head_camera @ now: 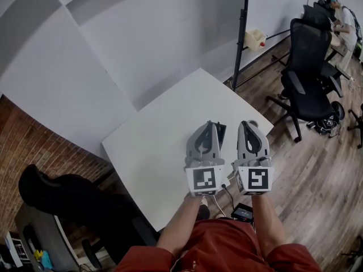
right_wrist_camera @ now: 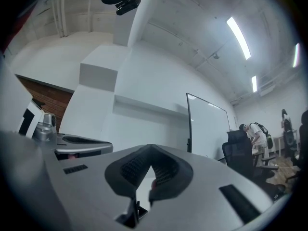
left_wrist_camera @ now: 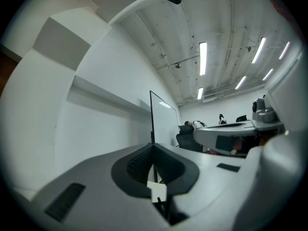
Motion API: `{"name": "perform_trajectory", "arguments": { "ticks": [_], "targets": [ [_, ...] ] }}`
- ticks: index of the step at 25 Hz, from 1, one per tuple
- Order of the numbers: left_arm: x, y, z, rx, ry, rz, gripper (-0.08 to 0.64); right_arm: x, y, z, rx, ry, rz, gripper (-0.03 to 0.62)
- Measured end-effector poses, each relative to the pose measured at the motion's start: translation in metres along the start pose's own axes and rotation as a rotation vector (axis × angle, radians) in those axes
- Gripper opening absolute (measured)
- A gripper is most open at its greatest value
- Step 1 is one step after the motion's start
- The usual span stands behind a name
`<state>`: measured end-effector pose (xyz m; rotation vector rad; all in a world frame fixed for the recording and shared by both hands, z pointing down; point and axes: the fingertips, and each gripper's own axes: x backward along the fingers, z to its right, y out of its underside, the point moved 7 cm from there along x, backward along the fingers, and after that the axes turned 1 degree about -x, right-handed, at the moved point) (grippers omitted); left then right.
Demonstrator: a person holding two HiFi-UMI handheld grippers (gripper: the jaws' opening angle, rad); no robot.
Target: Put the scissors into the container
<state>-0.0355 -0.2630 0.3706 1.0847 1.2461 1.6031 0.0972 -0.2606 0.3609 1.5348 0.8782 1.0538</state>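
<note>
No scissors and no container show in any view. In the head view both grippers are held side by side over the near right part of a bare white table (head_camera: 164, 129), pointing away from me. My left gripper (head_camera: 212, 125) is shut with nothing in it; in its own view the jaws (left_wrist_camera: 153, 146) meet at the tips. My right gripper (head_camera: 250, 123) is level with it, and its jaws (right_wrist_camera: 151, 147) also meet with nothing between them. Each gripper shows in the other's view: the right one (left_wrist_camera: 236, 134) and the left one (right_wrist_camera: 77, 143).
A black office chair (head_camera: 309, 67) stands right of the table on wood flooring, with a seated person (head_camera: 340, 16) beyond it. A black pole (head_camera: 243, 33) of a whiteboard (left_wrist_camera: 163, 119) rises behind the table. Brick wall (head_camera: 34, 146) and dark furniture (head_camera: 62, 197) lie at the left.
</note>
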Motion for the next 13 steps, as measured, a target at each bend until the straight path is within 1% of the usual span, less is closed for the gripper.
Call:
{"name": "perform_trajectory", "arguments": {
  "ticks": [3, 6, 10, 13],
  "targets": [
    [0.0002, 0.0009, -0.0003, 0.007, 0.001, -0.003, 0.012, -0.0022, -0.0057, -0.002, -0.01, -0.002, 0.003, 0.008],
    [0.0001, 0.0024, -0.0023, 0.014, -0.003, -0.008, 0.012, -0.0032, -0.0039, -0.0017, 0.002, -0.003, -0.002, 0.008],
    [0.0029, 0.005, -0.0057, -0.026, -0.011, -0.017, 0.012, -0.0013, 0.0004, -0.0009, 0.01, 0.003, -0.014, 0.008],
    [0.0047, 0.0056, -0.0085, -0.025, -0.019, -0.012, 0.012, -0.0025, -0.0029, -0.0032, 0.001, 0.0, -0.007, 0.008]
  ]
}}
